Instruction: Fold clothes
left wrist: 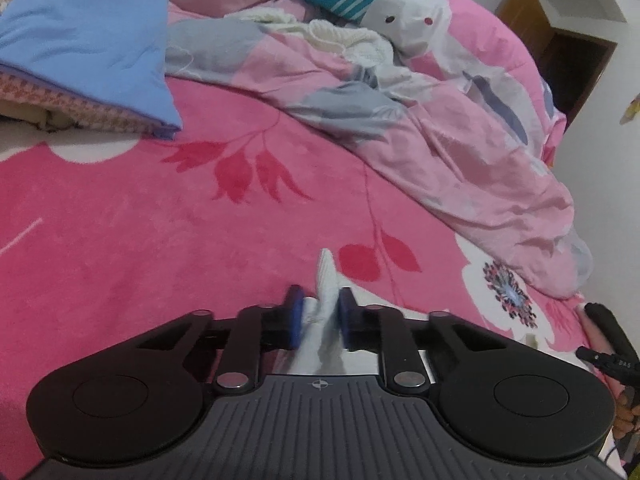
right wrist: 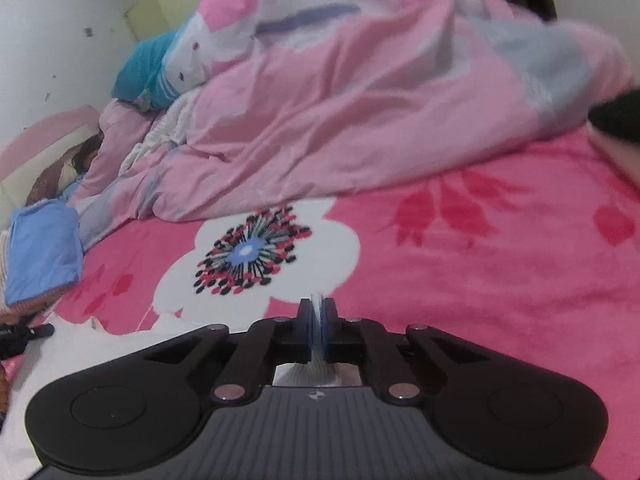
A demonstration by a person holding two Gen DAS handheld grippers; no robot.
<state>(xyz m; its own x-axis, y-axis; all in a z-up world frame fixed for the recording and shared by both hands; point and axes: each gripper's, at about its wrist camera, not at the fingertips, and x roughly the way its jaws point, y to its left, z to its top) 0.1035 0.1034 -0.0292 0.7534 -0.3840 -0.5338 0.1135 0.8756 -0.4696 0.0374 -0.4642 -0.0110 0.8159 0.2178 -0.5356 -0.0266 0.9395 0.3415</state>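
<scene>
Above the pink floral blanket, the left gripper pinched a bunched fold of white garment. The right gripper clamped nearly closed on its thin white edge.

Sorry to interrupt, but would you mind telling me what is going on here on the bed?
A person is folding laundry with two hand-held claws. The left claw is pinching a bunch of white cloth, and the right claw is shut on a thin white edge. Both are over the pink blanket, with a rumpled quilt behind.
</scene>
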